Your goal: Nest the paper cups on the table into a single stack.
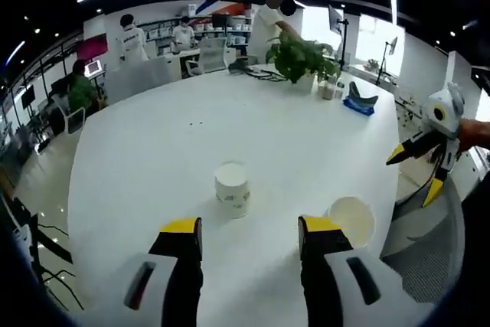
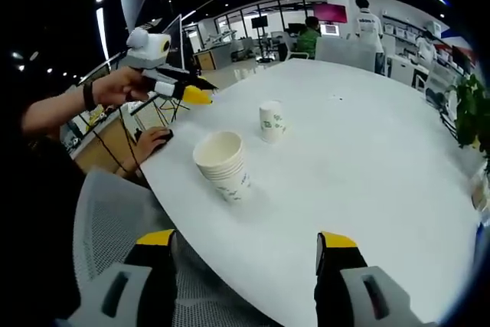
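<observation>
A single white paper cup (image 1: 232, 188) with green print stands on the round white table (image 1: 191, 135), just beyond my open left gripper (image 1: 251, 229) and slightly left of its centre line. A nested stack of paper cups (image 1: 352, 220) stands upright by the right jaw, near the table edge. In the right gripper view the stack (image 2: 223, 165) is closest and the single cup (image 2: 270, 121) stands behind it. My right gripper (image 2: 246, 240) is open and empty, hovering off the table's edge. A hand holds the left gripper (image 2: 172, 86) above that edge. The right gripper (image 1: 419, 170) comes in from the right, jaws apart.
A grey mesh chair (image 2: 115, 212) sits under the near table edge, and a hand (image 2: 153, 142) rests on the rim. A potted plant (image 1: 302, 57) and a blue object (image 1: 358, 103) stand at the far side. People work at desks (image 1: 153, 67) behind.
</observation>
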A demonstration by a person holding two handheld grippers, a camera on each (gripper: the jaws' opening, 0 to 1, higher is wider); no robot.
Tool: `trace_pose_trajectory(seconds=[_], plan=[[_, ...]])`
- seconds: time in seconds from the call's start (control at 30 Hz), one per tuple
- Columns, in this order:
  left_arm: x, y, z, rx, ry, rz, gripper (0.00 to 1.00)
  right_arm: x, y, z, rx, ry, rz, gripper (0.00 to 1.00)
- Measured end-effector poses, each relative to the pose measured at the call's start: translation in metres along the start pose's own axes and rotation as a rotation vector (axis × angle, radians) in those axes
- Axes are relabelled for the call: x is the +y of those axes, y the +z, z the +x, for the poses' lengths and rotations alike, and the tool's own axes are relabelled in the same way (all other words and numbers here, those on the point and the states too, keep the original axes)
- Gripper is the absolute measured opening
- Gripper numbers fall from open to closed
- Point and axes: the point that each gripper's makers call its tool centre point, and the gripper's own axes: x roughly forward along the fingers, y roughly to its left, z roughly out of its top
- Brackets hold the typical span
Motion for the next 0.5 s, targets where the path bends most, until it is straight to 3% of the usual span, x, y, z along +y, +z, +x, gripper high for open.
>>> trace_pose_trajectory(seconds=[0.23, 0.5], plan=[[0.017, 0.010, 0.035, -0.018, 0.037, -0.051, 0.54, 0.003, -0.002, -0.005, -0.004, -0.012, 0.009, 0.74], [0.013, 0.007, 0.081, 0.005, 0.051, -0.076, 0.55, 0.004, -0.005, -0.005, -0.009, -0.021, 0.027, 0.74]])
